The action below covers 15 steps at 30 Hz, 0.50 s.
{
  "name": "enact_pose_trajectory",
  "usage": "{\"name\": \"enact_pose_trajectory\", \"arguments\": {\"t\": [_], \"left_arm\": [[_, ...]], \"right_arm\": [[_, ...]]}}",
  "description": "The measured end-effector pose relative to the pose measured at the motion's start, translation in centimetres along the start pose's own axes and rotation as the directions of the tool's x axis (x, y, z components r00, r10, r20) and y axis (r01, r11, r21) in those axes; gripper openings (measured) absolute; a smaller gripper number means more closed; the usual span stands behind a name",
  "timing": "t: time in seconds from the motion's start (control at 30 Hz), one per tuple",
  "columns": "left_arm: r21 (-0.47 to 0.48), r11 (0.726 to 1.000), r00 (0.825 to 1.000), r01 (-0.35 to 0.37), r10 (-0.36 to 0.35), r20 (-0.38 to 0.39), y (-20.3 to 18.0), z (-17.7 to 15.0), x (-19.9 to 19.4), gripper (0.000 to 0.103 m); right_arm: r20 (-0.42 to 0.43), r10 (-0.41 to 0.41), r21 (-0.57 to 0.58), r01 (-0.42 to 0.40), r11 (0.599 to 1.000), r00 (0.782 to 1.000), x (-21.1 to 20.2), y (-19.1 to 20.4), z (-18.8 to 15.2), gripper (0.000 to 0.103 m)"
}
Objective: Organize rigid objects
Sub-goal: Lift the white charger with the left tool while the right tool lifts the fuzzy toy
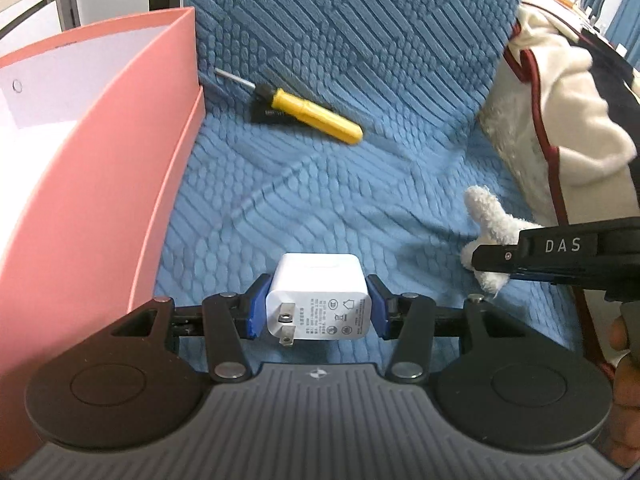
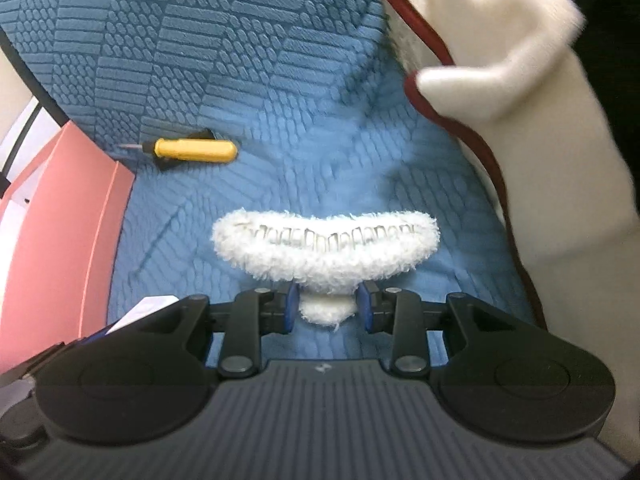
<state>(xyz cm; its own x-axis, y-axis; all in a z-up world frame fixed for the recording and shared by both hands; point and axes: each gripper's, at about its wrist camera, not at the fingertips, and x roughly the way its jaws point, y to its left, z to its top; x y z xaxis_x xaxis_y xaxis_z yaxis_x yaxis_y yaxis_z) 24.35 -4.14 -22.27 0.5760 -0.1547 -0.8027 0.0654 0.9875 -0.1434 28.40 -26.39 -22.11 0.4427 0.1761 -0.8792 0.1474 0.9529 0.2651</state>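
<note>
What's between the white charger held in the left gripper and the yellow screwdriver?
In the left wrist view, only bare blue textured fabric separates the white charger from the yellow screwdriver.

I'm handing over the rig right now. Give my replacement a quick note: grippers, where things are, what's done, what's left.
Left hand-held gripper: shut on the white charger, beside the pink box.
Right hand-held gripper: shut on the fluffy white hair claw.
Yellow screwdriver: lying loose on the blue cushion near the box.
Done: two items picked up.
Left: probably place both, then fetch the screwdriver.
</note>
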Motion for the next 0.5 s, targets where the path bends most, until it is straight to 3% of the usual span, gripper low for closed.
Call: {"name": "enact_pose_trajectory", "arguments": {"t": [0.2,0.5], "left_arm": [[-0.003,1.000,1.000,-0.019,0.019,-0.002,-0.5,-1.3,-1.0,0.056],[0.010,0.999,0.999,-0.034,0.034,-0.030,-1.1,-2.4,-0.5,0.056]], "right_arm": [[-0.001,-0.016,-0.022,0.016,1.000,1.000,-0.4,0.8,-0.7,0.034],[0.037,0.009,0.048,-0.010,0.999,0.999,0.1,0.1,1.0,0.036]]}}
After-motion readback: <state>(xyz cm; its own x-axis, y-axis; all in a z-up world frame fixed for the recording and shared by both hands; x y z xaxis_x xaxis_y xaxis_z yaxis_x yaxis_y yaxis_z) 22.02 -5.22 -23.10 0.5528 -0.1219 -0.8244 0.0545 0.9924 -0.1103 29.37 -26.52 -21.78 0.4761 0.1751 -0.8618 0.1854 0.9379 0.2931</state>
